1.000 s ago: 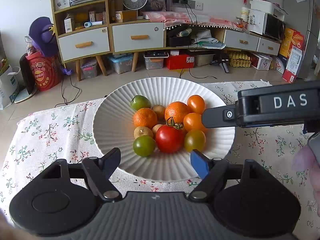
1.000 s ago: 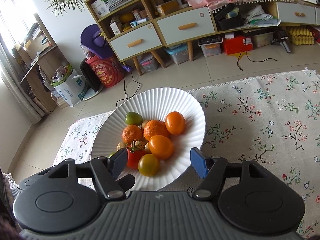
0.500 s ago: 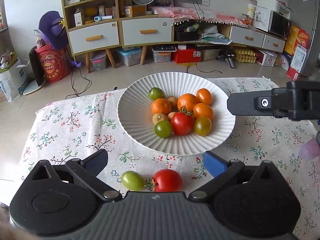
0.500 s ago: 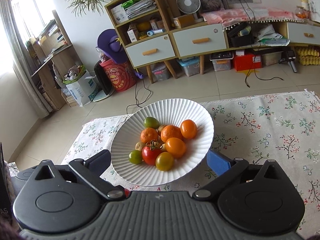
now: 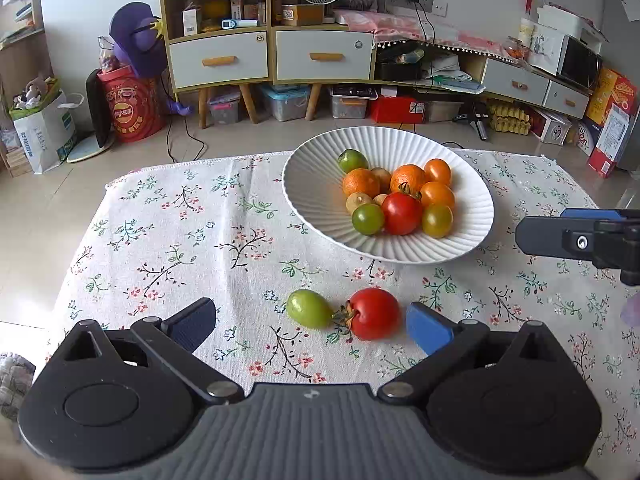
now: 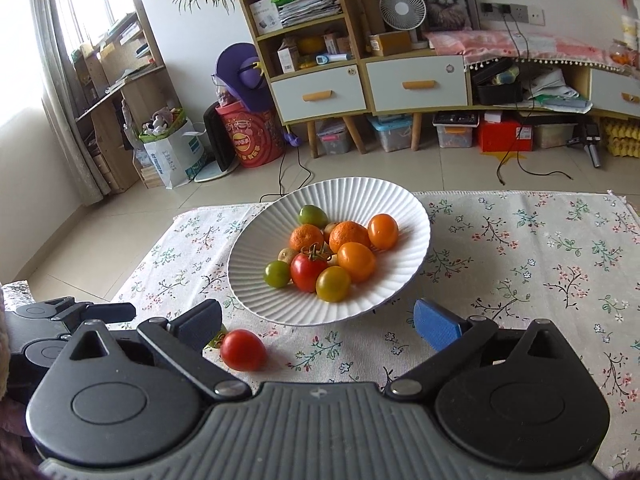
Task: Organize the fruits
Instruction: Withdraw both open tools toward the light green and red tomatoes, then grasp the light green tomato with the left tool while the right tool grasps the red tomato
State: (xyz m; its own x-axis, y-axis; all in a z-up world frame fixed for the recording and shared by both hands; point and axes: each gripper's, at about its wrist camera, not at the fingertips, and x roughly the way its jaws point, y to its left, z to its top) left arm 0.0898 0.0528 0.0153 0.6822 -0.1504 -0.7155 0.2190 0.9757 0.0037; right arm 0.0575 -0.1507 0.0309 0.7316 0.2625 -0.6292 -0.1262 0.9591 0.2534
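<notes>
A white ribbed plate (image 5: 320,204) (image 6: 256,256) on the floral tablecloth holds several fruits: oranges, red, green and yellow tomatoes and small brown fruits. Near the cloth's front, a green tomato (image 5: 309,309) and a red tomato (image 5: 374,313) (image 6: 242,349) lie side by side. My left gripper (image 5: 310,326) is open, its fingers spread wide on either side of these two without touching them. My right gripper (image 6: 318,320) is open and empty in front of the plate, the red tomato just beside its left finger (image 6: 200,322). The green tomato is mostly hidden there.
The floral tablecloth (image 5: 180,232) covers the table, with bare cloth left of the plate. The right gripper's finger (image 5: 560,236) reaches in at the right edge of the left wrist view. Beyond the table edge are floor, cabinets (image 6: 376,84) and storage boxes.
Both grippers opened wider and drew back from the plate. The green and red tomatoes on the cloth came into view between the left fingers.
</notes>
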